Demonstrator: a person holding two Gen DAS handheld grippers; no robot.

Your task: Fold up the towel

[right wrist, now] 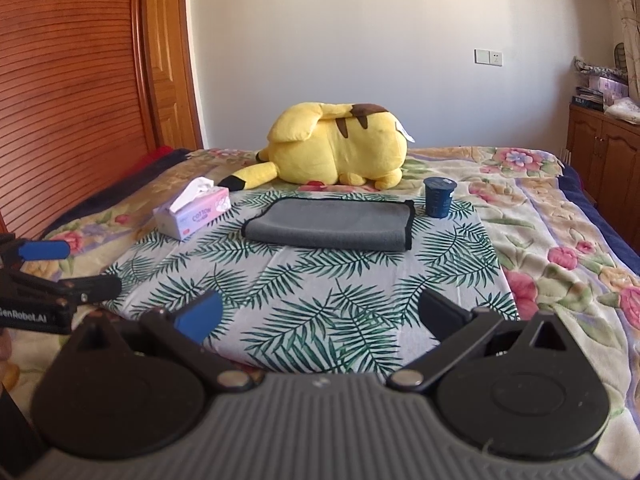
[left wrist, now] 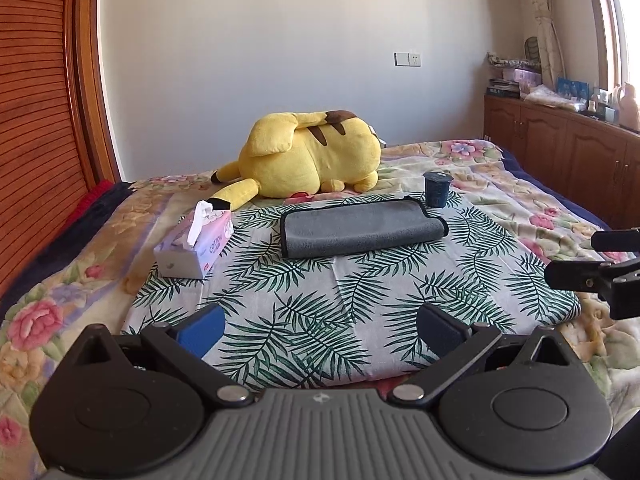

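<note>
A grey towel (left wrist: pixel 362 229) with black edging lies folded over on a leaf-print cloth (left wrist: pixel 340 300) on the bed; it also shows in the right wrist view (right wrist: pixel 332 224). My left gripper (left wrist: pixel 320 326) is open and empty, hovering over the near edge of the cloth, well short of the towel. My right gripper (right wrist: pixel 320 316) is also open and empty at the near edge. The right gripper's fingers (left wrist: pixel 576 274) show at the right edge of the left wrist view. The left gripper's fingers (right wrist: pixel 42 250) show at the left edge of the right wrist view.
A tissue box (left wrist: pixel 196 246) stands left of the towel. A dark blue cup (left wrist: pixel 437 189) stands at its far right corner. A yellow plush toy (left wrist: pixel 308 152) lies behind. The floral bedspread (left wrist: pixel 540 200) surrounds the cloth. A wooden headboard is left, cabinets right.
</note>
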